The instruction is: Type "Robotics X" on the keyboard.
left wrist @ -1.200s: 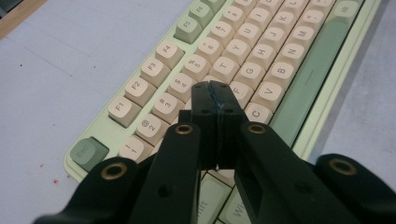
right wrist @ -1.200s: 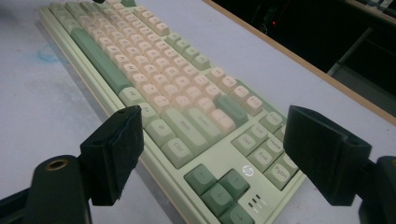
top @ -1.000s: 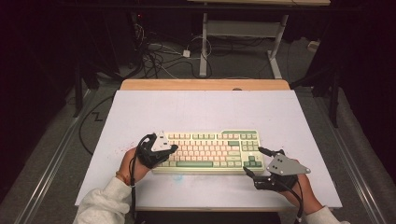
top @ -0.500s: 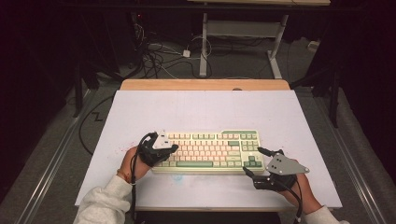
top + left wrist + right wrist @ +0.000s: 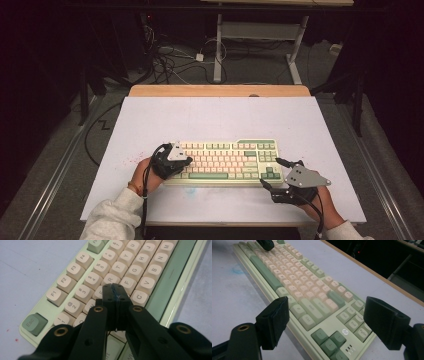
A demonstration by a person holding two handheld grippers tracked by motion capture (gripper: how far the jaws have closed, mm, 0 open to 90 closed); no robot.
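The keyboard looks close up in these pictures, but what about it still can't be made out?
- Left gripper view: the shut left gripper covers the keys beneath it on the keyboard, so whether it presses one cannot be told.
- Right gripper view: the open right gripper straddles the keyboard's near corner; most key legends are blurred.
- High view: the key legends are too small to read, and the left gripper hides the keyboard's left end.

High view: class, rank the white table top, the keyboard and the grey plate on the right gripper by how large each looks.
1. White table top
2. Keyboard
3. Grey plate on the right gripper, though it sits nearer the camera.
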